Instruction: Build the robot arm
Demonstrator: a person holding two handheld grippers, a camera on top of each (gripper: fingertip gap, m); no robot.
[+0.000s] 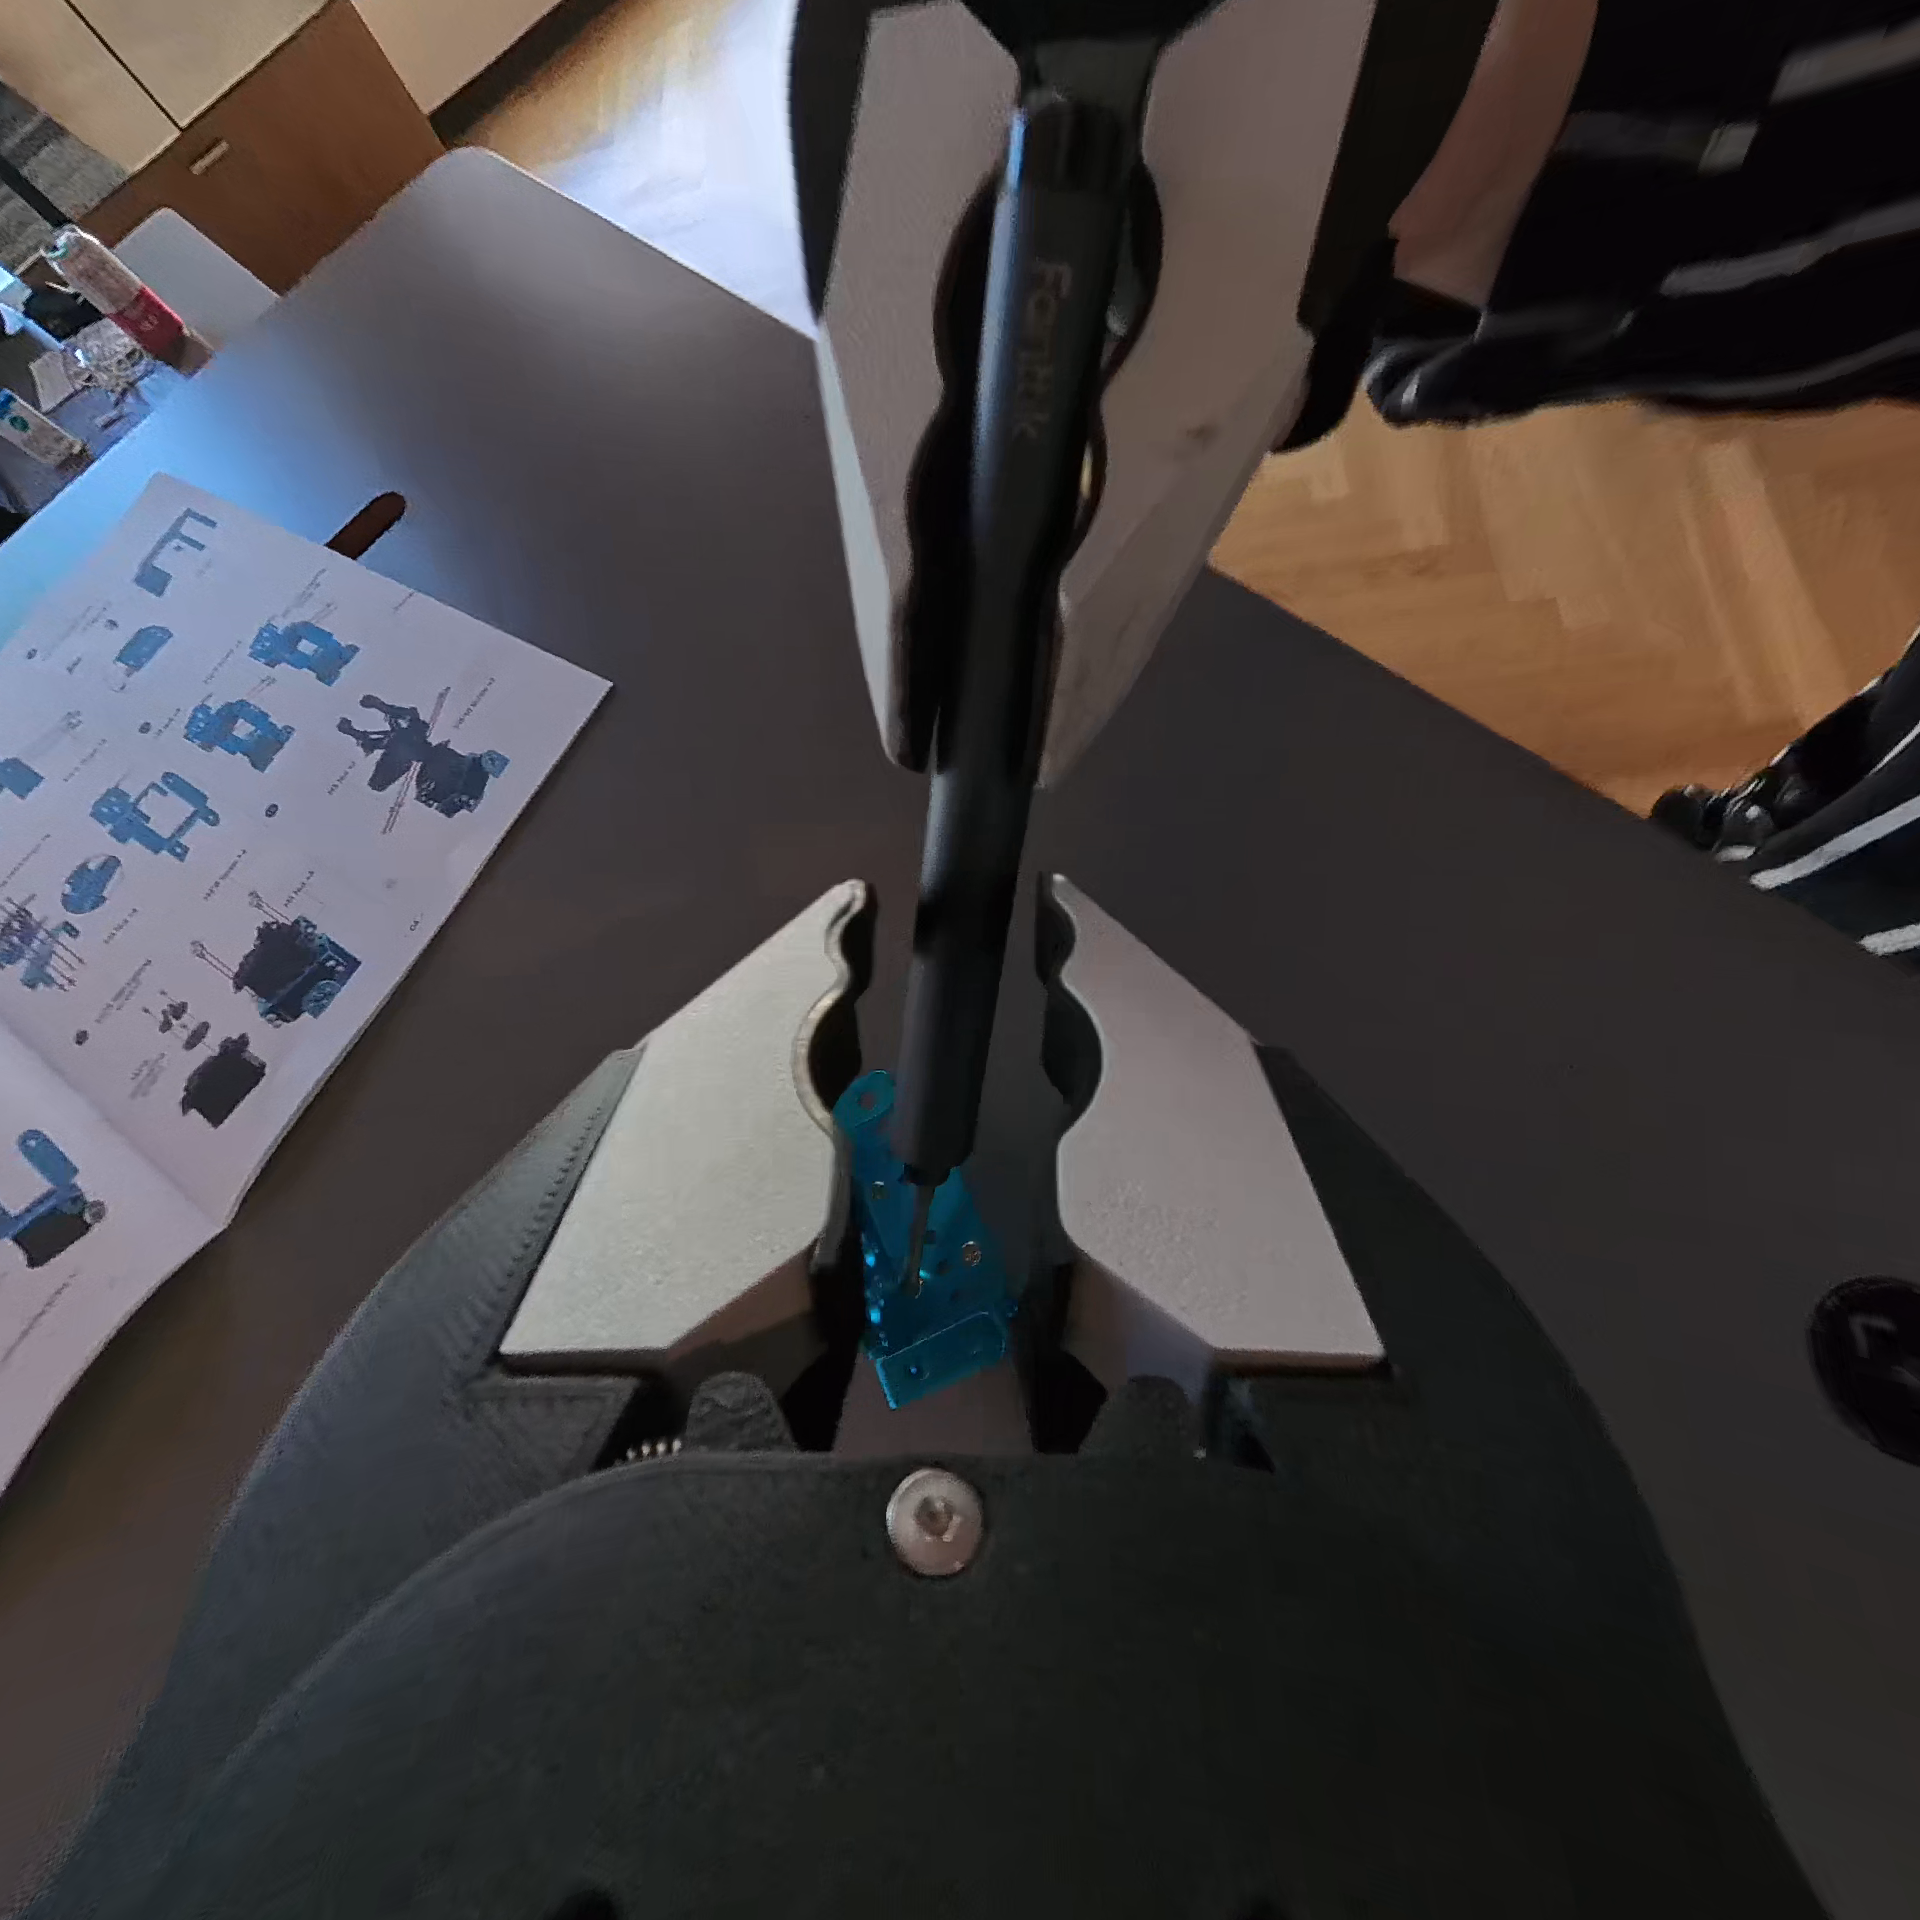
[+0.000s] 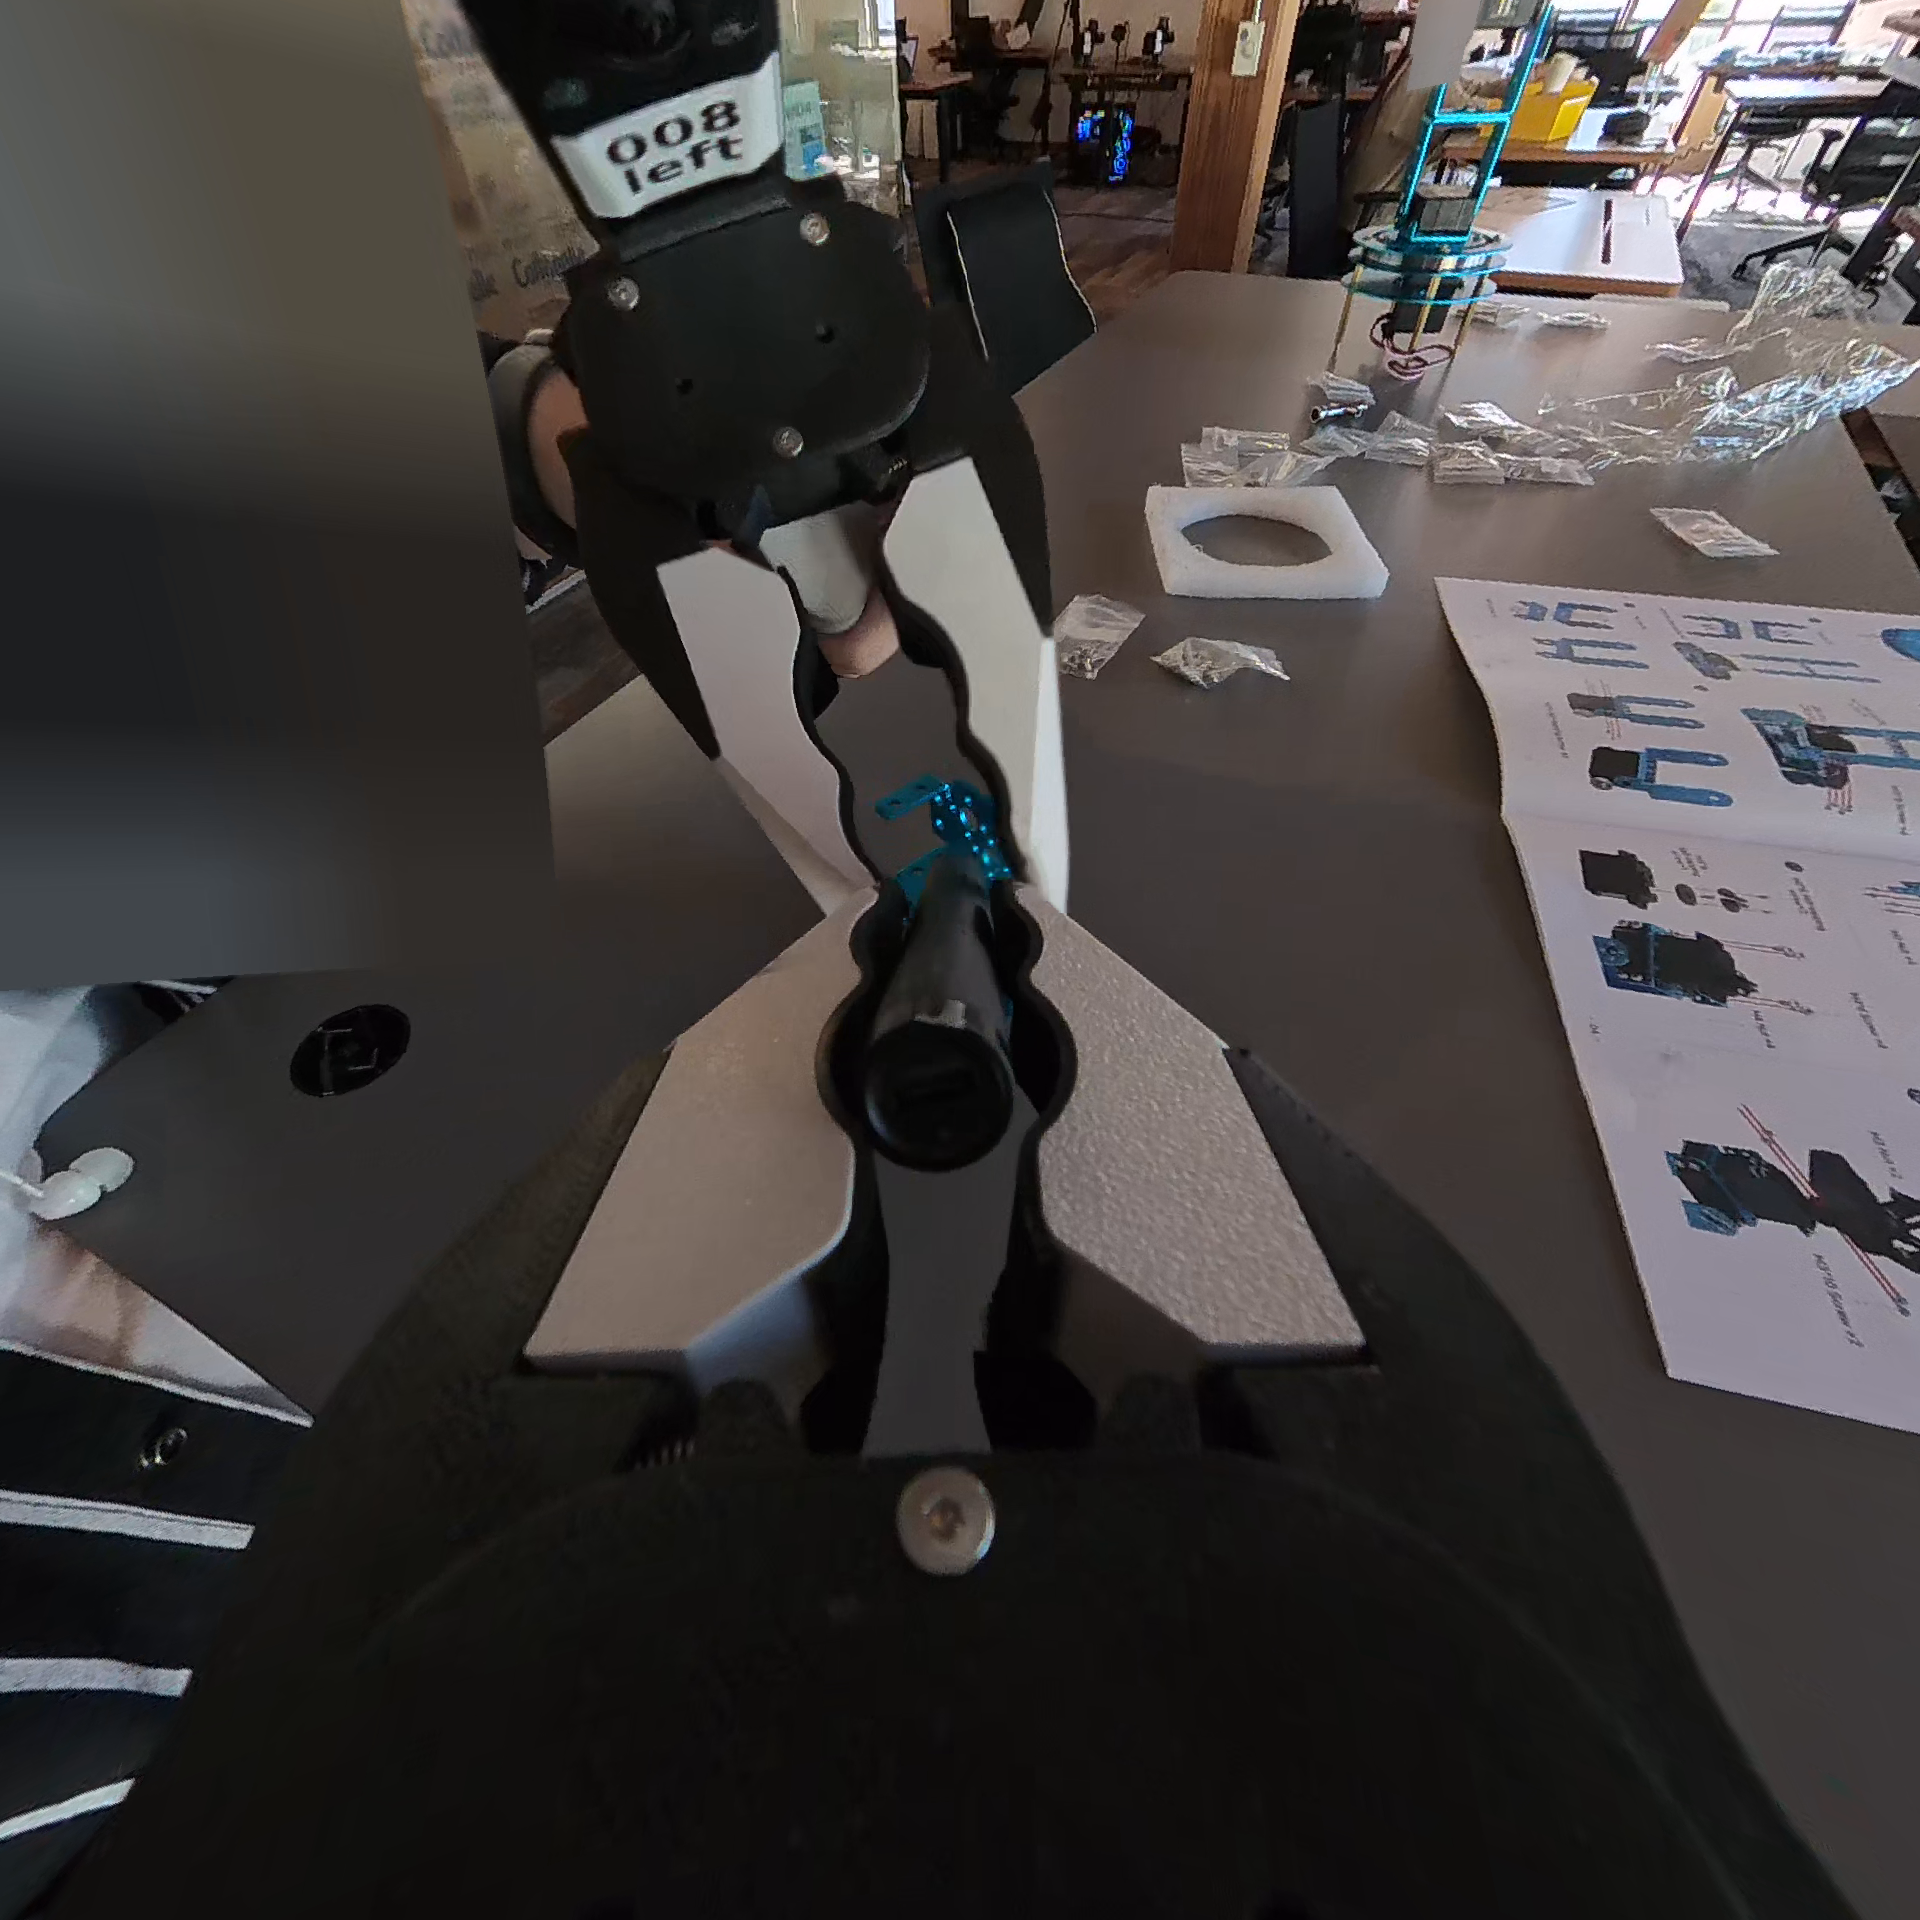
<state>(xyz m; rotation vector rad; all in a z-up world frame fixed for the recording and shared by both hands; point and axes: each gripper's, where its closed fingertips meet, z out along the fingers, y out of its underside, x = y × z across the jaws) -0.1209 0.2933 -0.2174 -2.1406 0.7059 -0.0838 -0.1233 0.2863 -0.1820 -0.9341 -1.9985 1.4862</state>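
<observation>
Here we see the left gripper [image 1: 951, 935] with its fingers clamped on a small blue perforated metal bracket [image 1: 930, 1262] above the dark grey counter [image 1: 1455, 935], while the right gripper [image 2: 940, 925], fingers closed around a slim black screwdriver [image 1: 997, 644], points it lengthwise, tip on the bracket's face.

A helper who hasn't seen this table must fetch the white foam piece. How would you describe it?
On the grey table, look beyond the open instruction booklet, towards the small clear bags of hardware. The white foam piece lies flat there: a square block with a round hole through its middle, unlike anything nearby.
</observation>
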